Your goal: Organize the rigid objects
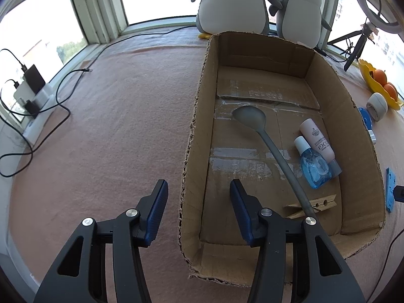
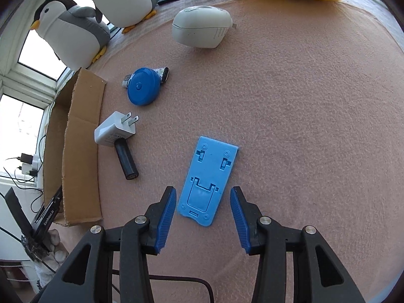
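nearby, charger [image 2: 115,129], black cylinder [image 2: 126,161]; both hand-held grippers released, blue stand [image 2: 207,179] unobstructed.

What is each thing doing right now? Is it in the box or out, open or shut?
Left tongs: open, empty.
Right tongs: open, around the blue stand's near end.
Blue stand: flat, outside the box.
Box: open-topped.
Spoon: in box.
Blue bottle: in box, lying down.
Charger: outside.
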A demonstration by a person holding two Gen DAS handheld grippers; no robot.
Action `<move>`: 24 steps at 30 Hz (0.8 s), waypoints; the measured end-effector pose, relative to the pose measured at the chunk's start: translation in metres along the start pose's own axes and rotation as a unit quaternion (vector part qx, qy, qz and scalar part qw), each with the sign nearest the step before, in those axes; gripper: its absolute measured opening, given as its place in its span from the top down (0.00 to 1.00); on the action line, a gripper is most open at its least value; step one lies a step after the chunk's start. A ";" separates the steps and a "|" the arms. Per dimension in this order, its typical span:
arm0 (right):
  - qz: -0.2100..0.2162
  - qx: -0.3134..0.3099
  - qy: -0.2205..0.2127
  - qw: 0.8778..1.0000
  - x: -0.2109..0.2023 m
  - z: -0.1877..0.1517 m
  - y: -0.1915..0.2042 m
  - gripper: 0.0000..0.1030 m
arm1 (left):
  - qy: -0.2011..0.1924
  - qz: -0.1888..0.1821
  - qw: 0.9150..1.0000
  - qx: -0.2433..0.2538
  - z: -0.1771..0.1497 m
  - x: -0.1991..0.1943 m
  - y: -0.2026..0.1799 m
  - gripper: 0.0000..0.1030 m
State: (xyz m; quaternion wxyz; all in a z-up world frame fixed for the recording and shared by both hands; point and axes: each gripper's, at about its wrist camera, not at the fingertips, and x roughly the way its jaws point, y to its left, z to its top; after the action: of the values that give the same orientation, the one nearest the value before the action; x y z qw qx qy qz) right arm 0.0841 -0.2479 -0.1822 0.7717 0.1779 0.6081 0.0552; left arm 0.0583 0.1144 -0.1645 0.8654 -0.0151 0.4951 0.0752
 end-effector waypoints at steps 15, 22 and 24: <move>-0.068 -0.094 -0.010 0.993 0.016 0.007 0.040 0.59 | 0.000 -0.005 1.000 -0.009 -0.001 0.001 0.002 0.51; -0.119 -0.183 -0.023 0.976 0.023 0.001 0.060 0.61 | 0.000 -0.006 1.000 -0.011 -0.001 0.001 0.002 0.51; -0.117 -0.197 -0.020 0.973 0.023 0.000 0.060 0.62 | 0.000 -0.007 1.000 -0.012 -0.001 0.001 0.003 0.51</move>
State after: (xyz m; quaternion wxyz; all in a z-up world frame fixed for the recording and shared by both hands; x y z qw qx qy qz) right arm 0.0980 -0.1857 -0.1824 0.8049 -0.0490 0.5860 0.0796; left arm 0.0578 0.1171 -0.1660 0.8658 -0.0290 0.4938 0.0753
